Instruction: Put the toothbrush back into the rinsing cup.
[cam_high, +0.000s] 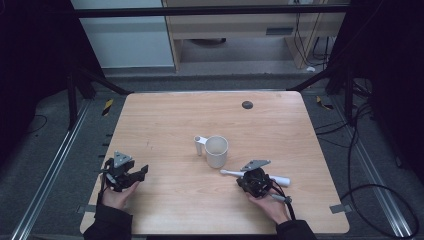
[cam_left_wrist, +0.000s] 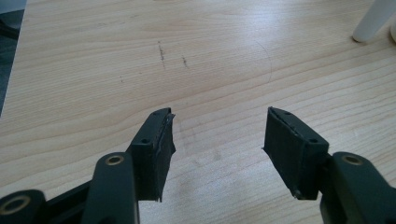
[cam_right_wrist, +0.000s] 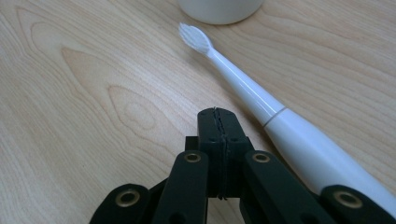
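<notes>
Seen from the high view: a pale wooden tabletop filling the middle of the frame, with a white mug just right of centre and a white electric toothbrush lying flat below and right of it, bristle end toward the mug. Small dark round spot near the tabletop's upper edge.

Lower left of the high view: left gripper held in a hand, low over the wood, grey three-cornered plate on top, well apart from mug and toothbrush. In the left gripper view, left gripper with jaws spread wide, bare wood grain between them (a few faint dark scuffs farther up the frame). White handle of the mug at the upper right corner of that view, well clear of the jaws.

Lower right of the high view: right gripper in the other hand, sitting over the middle of the toothbrush. In the right gripper view, right gripper with jaws pressed together, pad to pad, holding nothing. Toothbrush lying just beside the closed jaws on the right of the frame, running diagonally from bristle head at upper centre down to the thick body at lower right. Base of the mug at the top edge, just beyond the bristles.
</notes>
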